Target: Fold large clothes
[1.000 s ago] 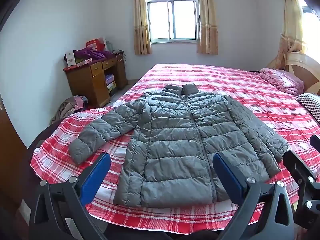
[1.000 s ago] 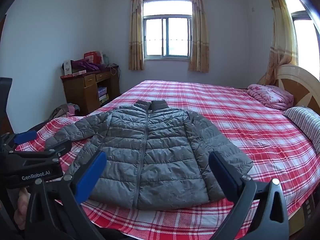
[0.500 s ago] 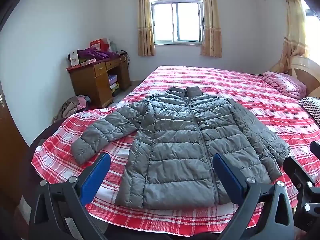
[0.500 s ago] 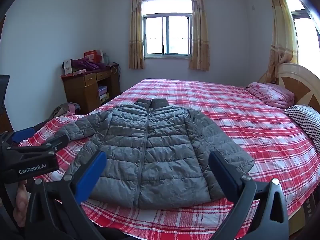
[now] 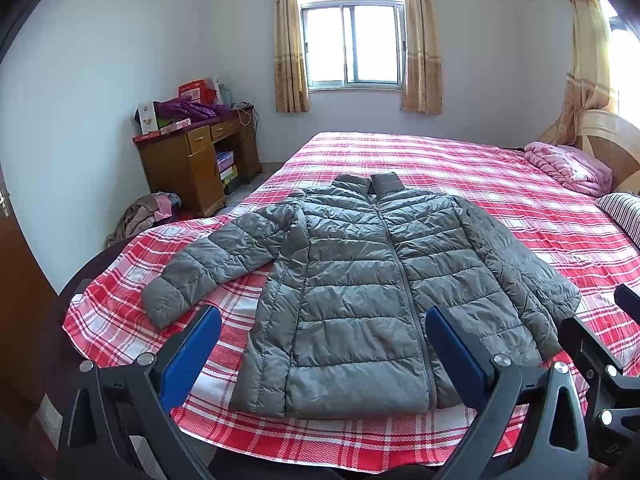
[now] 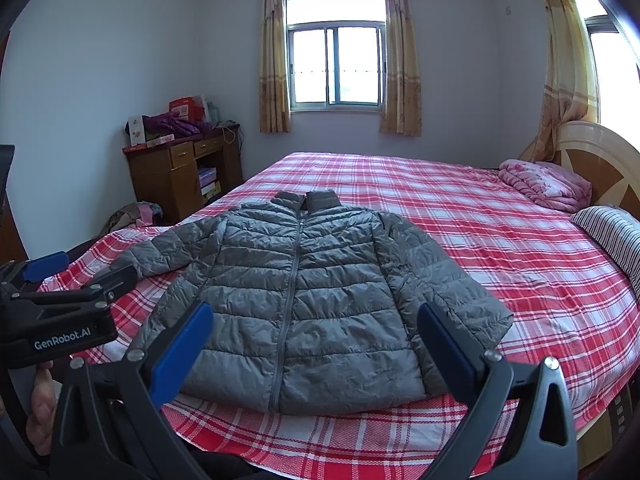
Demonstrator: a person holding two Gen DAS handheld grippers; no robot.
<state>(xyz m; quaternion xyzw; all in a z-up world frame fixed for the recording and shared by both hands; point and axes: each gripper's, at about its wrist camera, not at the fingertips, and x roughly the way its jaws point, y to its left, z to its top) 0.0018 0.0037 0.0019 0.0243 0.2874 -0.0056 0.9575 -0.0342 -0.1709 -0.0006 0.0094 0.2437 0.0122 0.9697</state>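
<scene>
The grey puffer jacket [image 5: 372, 292] lies flat, zipped, collar pointing away on the plaid bed [image 5: 500, 184], its spread sleeve nearer the left gripper [image 5: 324, 352], while both it and the right gripper [image 6: 316, 344] hover with fingers wide apart, empty.

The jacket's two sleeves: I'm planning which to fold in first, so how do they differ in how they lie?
The left sleeve angles outward, away from the body, with plaid bedspread showing between the two; its cuff lies near the bed's corner. The right sleeve runs close along the body of the jacket, with no gap, its cuff near the hem. Both are grey, quilted, flat on the bed, and untouched by either tool.
</scene>
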